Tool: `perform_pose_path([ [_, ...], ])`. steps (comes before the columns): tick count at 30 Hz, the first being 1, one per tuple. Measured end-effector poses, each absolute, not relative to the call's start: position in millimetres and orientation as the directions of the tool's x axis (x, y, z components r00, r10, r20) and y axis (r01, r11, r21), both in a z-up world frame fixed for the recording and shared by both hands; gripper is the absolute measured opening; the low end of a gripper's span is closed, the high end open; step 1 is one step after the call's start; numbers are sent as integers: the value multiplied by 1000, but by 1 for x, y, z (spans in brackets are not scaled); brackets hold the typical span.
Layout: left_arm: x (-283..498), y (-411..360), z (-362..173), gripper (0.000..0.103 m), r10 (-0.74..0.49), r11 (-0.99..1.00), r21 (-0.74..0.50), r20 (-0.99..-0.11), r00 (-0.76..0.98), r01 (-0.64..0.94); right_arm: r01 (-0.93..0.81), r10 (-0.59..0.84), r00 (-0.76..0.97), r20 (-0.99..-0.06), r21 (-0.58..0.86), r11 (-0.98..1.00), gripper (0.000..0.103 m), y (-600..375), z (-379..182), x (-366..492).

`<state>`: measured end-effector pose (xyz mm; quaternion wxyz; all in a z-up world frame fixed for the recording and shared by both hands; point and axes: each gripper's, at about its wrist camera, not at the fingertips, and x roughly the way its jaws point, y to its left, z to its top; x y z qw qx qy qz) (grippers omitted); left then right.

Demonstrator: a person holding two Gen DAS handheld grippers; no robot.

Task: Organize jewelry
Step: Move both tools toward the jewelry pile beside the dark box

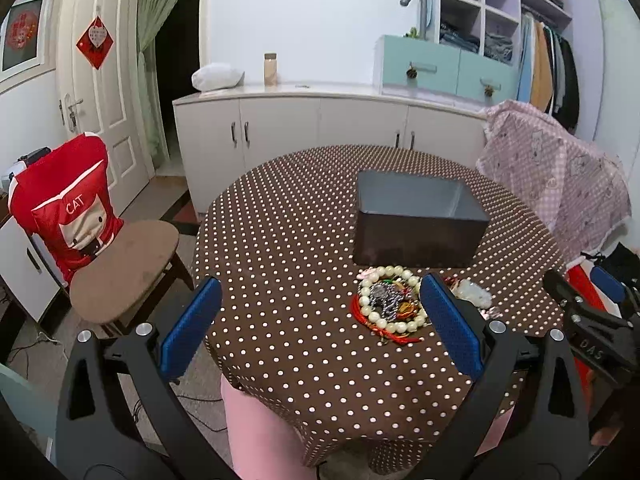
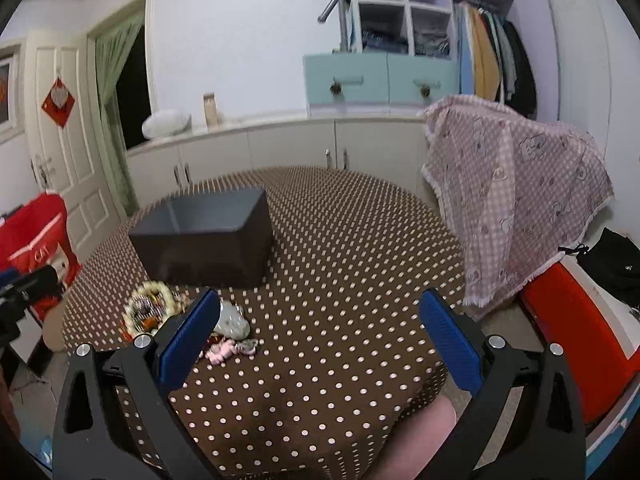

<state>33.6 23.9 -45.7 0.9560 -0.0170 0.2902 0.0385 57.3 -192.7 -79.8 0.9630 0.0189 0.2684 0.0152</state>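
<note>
A heap of jewelry lies near the front of the round dotted table: a cream bead bracelet around dark and red pieces, with a pale stone pendant beside it. Behind the heap stands an open dark box. My left gripper is open above the table, left of the heap, with nothing between its fingers. In the right wrist view the heap, the pendant and the box sit at left. My right gripper is open and holds nothing.
A chair with a red cat cover stands left of the table. A pink checked cloth drapes over something at the right. White cabinets run along the back wall. A red and white object sits low at right.
</note>
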Motion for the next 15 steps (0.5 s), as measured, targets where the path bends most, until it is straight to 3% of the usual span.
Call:
perform_pose_path([
  [12,69,27,-81,97,77,996,18,-654,753,-87,-39,50,805,-591,32,999,96,-185,-104,84],
  [15,77,25,-87,92,76,996,23,-666,742,-81,-42,51,794,-605,29,999,96,-185,-107,91],
])
